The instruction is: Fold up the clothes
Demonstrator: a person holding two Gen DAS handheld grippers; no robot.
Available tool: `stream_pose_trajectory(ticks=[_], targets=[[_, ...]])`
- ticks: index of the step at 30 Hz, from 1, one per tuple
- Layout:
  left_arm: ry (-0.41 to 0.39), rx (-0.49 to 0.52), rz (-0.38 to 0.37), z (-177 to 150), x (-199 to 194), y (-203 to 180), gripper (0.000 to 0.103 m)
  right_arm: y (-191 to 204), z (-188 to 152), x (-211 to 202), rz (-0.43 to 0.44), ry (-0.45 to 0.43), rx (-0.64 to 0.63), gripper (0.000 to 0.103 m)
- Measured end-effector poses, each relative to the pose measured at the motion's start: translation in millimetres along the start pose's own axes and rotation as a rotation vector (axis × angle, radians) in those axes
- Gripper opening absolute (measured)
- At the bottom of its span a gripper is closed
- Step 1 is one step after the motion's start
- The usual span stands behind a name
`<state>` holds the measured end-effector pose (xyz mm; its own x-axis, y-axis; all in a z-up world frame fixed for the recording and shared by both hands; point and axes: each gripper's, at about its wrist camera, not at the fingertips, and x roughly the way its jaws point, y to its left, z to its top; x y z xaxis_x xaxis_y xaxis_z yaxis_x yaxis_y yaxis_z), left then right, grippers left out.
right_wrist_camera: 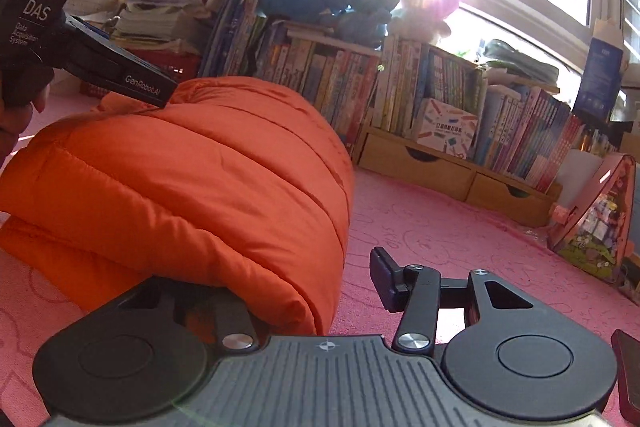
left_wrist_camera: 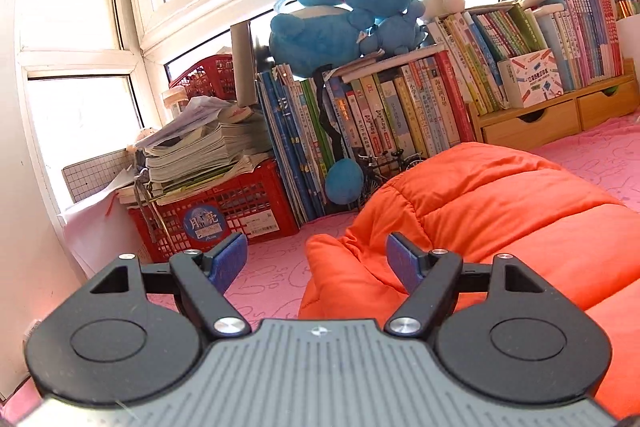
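Note:
An orange quilted puffer jacket [left_wrist_camera: 492,211] lies folded into a thick bundle on the pink mat [left_wrist_camera: 272,275]. My left gripper [left_wrist_camera: 316,261] is open, its jaws wide apart with the jacket's left edge between them; the right blue pad [left_wrist_camera: 404,263] rests against the fabric. In the right wrist view the jacket [right_wrist_camera: 192,179] fills the left half. My right gripper [right_wrist_camera: 304,291] is open with the bundle's near corner between its fingers; its left finger is hidden under the fabric. The left gripper's body [right_wrist_camera: 120,71] shows above the jacket's far end.
Rows of upright books [left_wrist_camera: 400,115] on wooden drawer shelves [left_wrist_camera: 552,115] line the back. Plush toys [left_wrist_camera: 344,15] sit on top. A red crate [left_wrist_camera: 216,211] with stacked papers stands at left. A pink toy house [right_wrist_camera: 596,219] stands at right on the mat.

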<state>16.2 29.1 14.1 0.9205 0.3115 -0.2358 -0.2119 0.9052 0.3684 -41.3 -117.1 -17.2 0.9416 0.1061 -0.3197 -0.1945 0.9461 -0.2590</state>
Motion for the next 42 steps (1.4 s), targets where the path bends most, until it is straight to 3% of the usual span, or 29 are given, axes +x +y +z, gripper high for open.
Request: stream_pose_trajectory(ticks=[3,6,16,28,31,37,42], targets=[[0.022,-0.014,-0.024,-17.2,10.7,-11.3,0.076,-5.4,-5.7,-4.1,-0.033,0.000,0.054,0.044],[0.063,-0.032,-0.067,-17.6,19.3,-9.5,0.076,-14.4,-11.8,-6.0,-0.046,0.019,0.128,0.044],[0.092,-0.015,-0.108,-21.4,23.0,-11.1,0.076,-23.9,-19.3,-6.4,-0.077,0.054,0.239,0.044],[0.105,-0.008,-0.124,-21.8,28.0,-11.4,0.077,-25.0,-23.3,-7.9,-0.073,0.067,0.259,0.045],[0.121,-0.009,-0.139,-15.9,41.5,-12.1,0.077,-26.9,-17.3,-5.0,-0.068,0.085,0.276,0.045],[0.153,-0.012,-0.170,-4.1,68.5,-13.5,0.077,-37.3,12.9,8.4,-0.036,0.078,0.314,0.035],[0.143,-0.019,-0.170,-0.8,74.5,-22.0,0.077,-50.9,10.2,32.1,-0.042,0.124,0.359,0.034]])
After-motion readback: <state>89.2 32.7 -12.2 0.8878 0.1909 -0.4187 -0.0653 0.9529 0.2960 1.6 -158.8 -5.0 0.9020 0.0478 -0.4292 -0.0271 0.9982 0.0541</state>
